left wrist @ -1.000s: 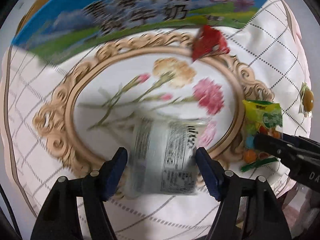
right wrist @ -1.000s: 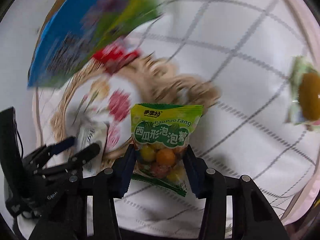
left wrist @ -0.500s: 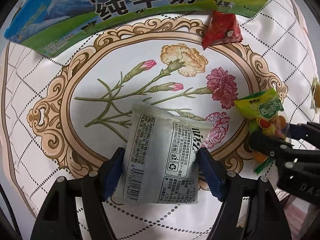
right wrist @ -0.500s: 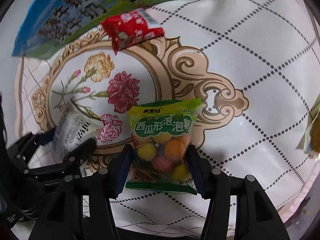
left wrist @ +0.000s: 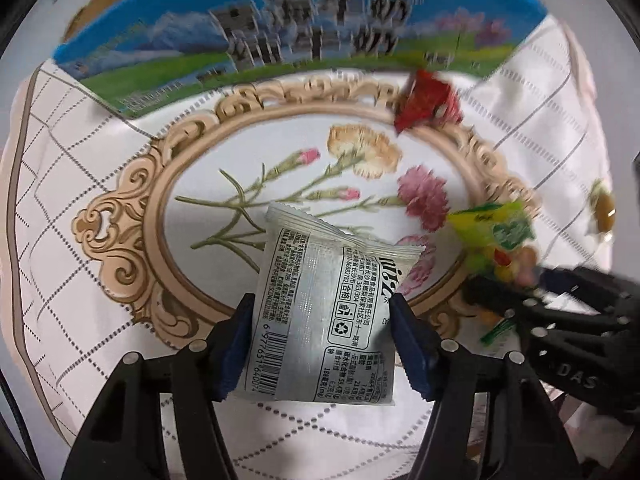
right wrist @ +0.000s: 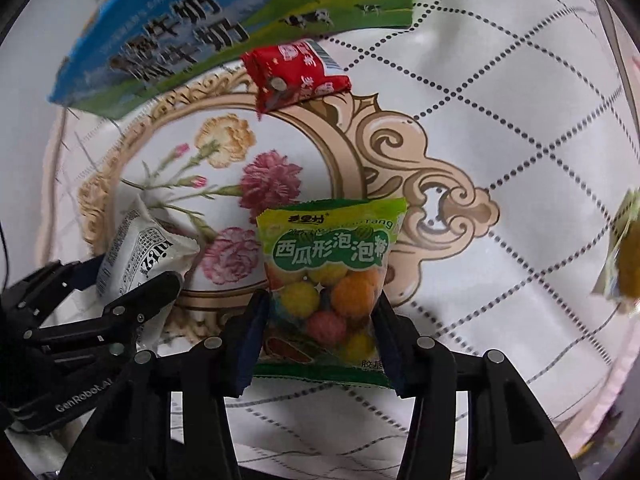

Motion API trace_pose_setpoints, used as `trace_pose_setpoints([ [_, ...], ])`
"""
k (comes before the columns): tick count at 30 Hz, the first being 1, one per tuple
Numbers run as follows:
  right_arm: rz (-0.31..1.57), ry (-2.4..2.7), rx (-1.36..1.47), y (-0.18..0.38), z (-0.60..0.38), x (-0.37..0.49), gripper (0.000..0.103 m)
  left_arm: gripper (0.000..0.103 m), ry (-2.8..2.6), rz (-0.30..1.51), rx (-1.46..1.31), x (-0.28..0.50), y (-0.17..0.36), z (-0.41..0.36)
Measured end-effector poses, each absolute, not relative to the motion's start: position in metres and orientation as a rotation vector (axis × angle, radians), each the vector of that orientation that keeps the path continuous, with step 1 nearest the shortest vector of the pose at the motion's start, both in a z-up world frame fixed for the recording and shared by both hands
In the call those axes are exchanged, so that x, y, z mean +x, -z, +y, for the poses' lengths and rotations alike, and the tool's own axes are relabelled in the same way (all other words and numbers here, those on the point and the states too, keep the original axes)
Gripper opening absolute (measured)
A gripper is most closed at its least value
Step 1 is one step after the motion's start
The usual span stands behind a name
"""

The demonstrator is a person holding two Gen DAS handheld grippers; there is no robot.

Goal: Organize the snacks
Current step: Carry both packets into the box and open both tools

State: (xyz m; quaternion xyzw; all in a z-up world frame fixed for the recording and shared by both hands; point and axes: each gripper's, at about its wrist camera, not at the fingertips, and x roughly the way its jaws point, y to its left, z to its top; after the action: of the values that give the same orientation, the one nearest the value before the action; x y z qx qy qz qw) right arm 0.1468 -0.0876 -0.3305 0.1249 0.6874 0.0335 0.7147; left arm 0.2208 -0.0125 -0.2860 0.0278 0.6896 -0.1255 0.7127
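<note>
Both packets are up off the cloth now, and the views have swung since half a second ago: the blue milk carton [left wrist: 304,36] fills more of the top of the left view, and the red snack packet [left wrist: 428,98] has slid further toward one o'clock there.

The left gripper [left wrist: 322,344] pinches the silver snack packet [left wrist: 324,312] by its sides, blue pads pressed into the foil. The packet's long axis runs six to twelve o'clock, its crimped top edge pointing up toward twelve over the flower print of the tablecloth [left wrist: 80,160], barcode at the lower left.

Over to the right gripper [right wrist: 320,344]: it is clamped on the green candy packet [right wrist: 328,280], again by both sides. Long axis six to twelve, green header toward twelve, coloured balls low between the pads.

In the right view the silver packet sits at nine o'clock, the red one at twelve against the carton. A yellow-green wrapped snack [right wrist: 624,264] lies well apart at three o'clock.
</note>
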Motion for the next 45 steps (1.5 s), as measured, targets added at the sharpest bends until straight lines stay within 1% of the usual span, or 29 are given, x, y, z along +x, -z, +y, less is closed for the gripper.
trace_pose_setpoints([
  [6,1.438,-0.135,0.366,0.293,-0.098,0.142,0.053,0.062,0.316,1.432,-0.030,0.239,0.228,0.005],
  [9,1.375,-0.175,0.389,0.262,-0.096,0.151,0.053,0.062,0.338,1.381,-0.079,0.257,0.194,0.007],
  [12,1.300,-0.216,0.400,0.225,-0.095,0.165,0.053,0.063,0.344,1.322,-0.111,0.291,0.165,0.014],
  [17,1.197,-0.276,0.396,0.170,-0.091,0.208,0.053,0.063,0.315,1.271,-0.118,0.349,0.141,0.028],
  [22,1.172,-0.269,0.381,0.166,-0.078,0.269,0.053,0.063,0.243,1.282,-0.102,0.410,0.154,0.033],
  [27,1.220,-0.236,0.378,0.193,-0.066,0.327,0.053,0.063,0.183,1.364,-0.070,0.464,0.190,0.046],
  [37,1.320,-0.171,0.285,0.251,-0.040,0.401,0.054,0.063,0.100,1.480,-0.014,0.512,0.250,0.056],
  [38,1.345,-0.155,0.273,0.260,-0.039,0.408,0.057,0.064,0.093,1.496,-0.016,0.515,0.257,0.058],
  [39,1.360,-0.147,0.259,0.265,-0.038,0.412,0.075,0.066,0.092,1.516,-0.021,0.517,0.262,0.058],
  [40,1.366,-0.142,0.242,0.267,-0.036,0.415,0.087,0.068,0.101,1.537,-0.033,0.519,0.267,0.059],
  [41,1.365,-0.135,0.220,0.268,-0.035,0.417,0.097,0.074,0.109,1.535,-0.034,0.519,0.268,0.058],
  [45,1.375,-0.112,0.194,0.270,-0.035,0.420,0.097,0.087,0.125,1.491,-0.011,0.519,0.266,0.056],
])
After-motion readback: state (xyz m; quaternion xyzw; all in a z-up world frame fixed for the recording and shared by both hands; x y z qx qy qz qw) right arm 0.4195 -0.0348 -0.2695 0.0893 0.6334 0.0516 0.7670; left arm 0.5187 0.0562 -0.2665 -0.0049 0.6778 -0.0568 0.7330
